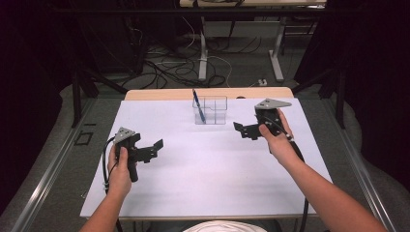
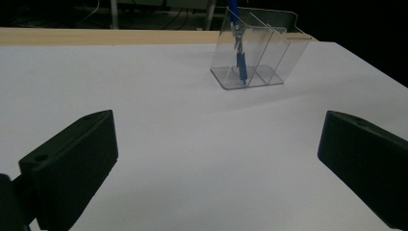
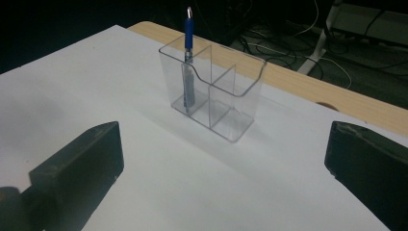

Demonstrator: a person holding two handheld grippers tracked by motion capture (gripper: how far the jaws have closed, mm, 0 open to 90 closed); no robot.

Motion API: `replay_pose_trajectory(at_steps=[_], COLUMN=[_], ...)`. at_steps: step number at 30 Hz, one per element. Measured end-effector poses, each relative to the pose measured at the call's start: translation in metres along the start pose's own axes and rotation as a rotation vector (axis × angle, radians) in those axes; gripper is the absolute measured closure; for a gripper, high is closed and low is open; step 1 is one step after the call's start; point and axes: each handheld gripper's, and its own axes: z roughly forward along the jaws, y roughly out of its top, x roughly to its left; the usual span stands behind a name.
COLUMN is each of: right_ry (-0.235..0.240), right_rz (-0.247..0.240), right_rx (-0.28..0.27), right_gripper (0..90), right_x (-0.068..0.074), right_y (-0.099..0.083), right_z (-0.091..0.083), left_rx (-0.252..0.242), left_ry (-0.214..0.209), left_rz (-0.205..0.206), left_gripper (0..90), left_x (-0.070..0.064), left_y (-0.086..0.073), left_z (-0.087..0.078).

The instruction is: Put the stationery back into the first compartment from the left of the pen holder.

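Blue pen [image 1: 198, 106] stands tilted in end compartment of clear holder [image 1: 215, 110], ahead of both fingertip pairs, well apart. Left gripper [image 1: 153, 148] and right gripper [image 1: 240, 129]: fingers spread, empty, above white table [image 1: 203, 183]. Placement looks done; nothing visibly left.

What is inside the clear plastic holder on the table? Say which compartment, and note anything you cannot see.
The clear holder has one blue pen standing in an end compartment, its top above the rim. The other compartments look empty. Nothing inside is hidden, since the walls are transparent.
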Motion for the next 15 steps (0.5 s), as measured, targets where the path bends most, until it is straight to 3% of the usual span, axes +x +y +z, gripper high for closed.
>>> replay_pose_trajectory(at_steps=[7,15], right_ry=[-0.044,-0.118], right_rz=[0.039,0.098], right_rx=[0.021,0.003], right_gripper=[0.0,0.0], right_x=[-0.015,-0.034], right_y=[-0.026,-0.057], right_z=[-0.03,-0.044], left_rx=[-0.009,-0.015], left_ry=[0.003,0.014], left_rz=[0.01,0.002], left_gripper=[0.2,0.2], left_x=[-0.001,0.002], left_y=[0.0,-0.001], left_z=[-0.002,-0.006])
